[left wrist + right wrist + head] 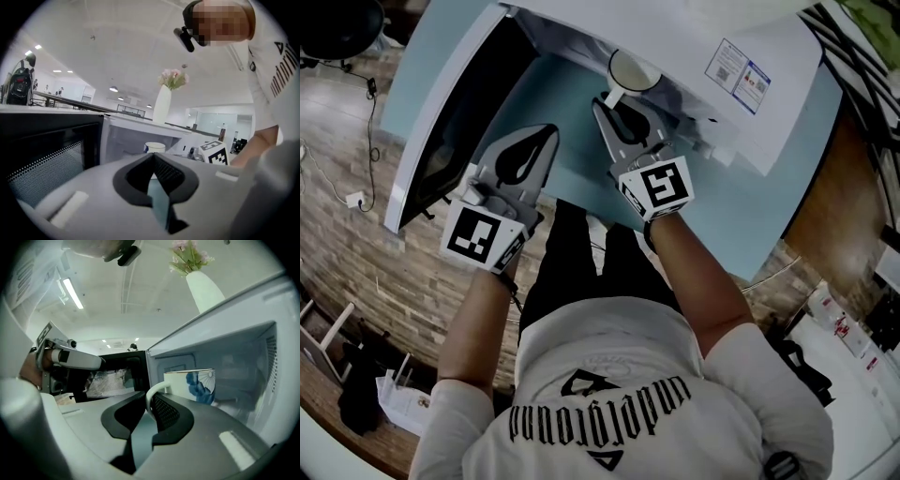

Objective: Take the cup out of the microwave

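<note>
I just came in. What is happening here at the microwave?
A person holds one pair of tongs in each hand in front of a white microwave whose door stands open. The right tongs are closed on the handle of a white cup with a blue pattern. The cup sits at the mouth of the oven and is not yet clear of it. The left tongs are shut and empty, near the door.

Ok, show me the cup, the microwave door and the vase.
cup (180, 383), right gripper view, on its white side wall.
microwave door (49, 164), left gripper view, on its mesh window.
vase (162, 105), left gripper view, on its white body.
</note>
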Available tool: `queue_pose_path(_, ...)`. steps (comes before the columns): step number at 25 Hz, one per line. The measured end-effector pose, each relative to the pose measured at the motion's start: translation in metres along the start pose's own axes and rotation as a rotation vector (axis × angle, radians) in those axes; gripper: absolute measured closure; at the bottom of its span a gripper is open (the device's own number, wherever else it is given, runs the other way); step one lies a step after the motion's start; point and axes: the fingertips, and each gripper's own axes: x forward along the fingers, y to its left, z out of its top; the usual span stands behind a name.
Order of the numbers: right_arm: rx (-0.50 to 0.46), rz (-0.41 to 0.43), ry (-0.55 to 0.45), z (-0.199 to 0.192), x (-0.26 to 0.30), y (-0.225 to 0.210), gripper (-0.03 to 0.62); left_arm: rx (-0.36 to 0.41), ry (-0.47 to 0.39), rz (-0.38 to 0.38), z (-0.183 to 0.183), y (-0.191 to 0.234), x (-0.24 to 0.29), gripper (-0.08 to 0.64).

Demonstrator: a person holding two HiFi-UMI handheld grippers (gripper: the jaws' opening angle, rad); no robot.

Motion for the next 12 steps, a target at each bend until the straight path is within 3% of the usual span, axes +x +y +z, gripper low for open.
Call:
queue_pose_path(8, 0.003, 0.082, 0.015, -0.001, -0.04, 0.039, 0.541, -0.001, -0.015, 0.058, -0.001, -0.028, -0.026, 0.509)
queue_pose_path(12, -0.014, 0.125, -0.011, 0.017, -0.063, 0.052, 0.541, 0.009, -0.029, 0.087, 0.005, -0.047, -0.035, 0.509)
